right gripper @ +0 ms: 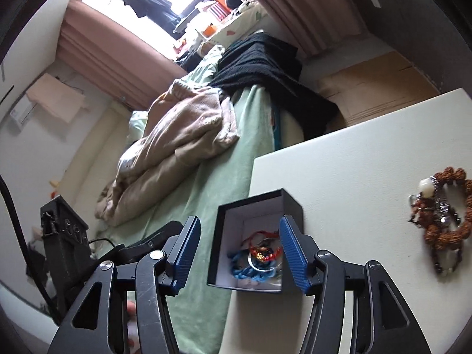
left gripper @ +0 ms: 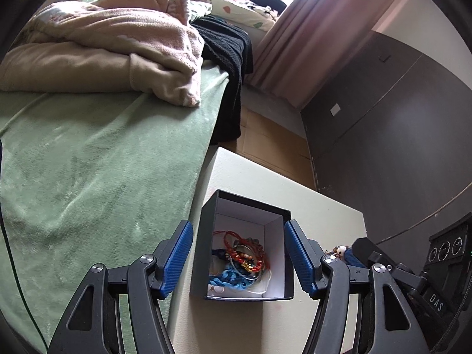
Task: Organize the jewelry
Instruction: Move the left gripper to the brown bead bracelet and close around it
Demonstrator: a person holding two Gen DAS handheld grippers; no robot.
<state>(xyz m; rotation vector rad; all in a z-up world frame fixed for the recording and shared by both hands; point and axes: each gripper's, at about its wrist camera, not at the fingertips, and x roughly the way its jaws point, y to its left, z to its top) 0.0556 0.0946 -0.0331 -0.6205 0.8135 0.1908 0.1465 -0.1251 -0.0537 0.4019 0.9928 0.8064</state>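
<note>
A black open box (left gripper: 206, 236) with a white inside stands on the white table (left gripper: 324, 215) by the bed. It holds red, blue and beaded bracelets (left gripper: 242, 262). My left gripper (left gripper: 239, 256) is open, its blue pads either side of the box, above it. The box shows in the right wrist view (right gripper: 292, 203) with the same bracelets (right gripper: 256, 262). My right gripper (right gripper: 239, 253) is open and empty above the box. A brown bead bracelet with silver pieces (right gripper: 445, 221) lies on the table to the right; a bit of it shows behind my left finger (left gripper: 339, 250).
A bed with a green blanket (left gripper: 97, 162), a beige quilt (left gripper: 103, 44) and a black throw (left gripper: 230, 59) runs along the table's left edge. A dark wardrobe (left gripper: 383, 118) stands at the right. The other gripper's body (left gripper: 436, 280) is at the lower right.
</note>
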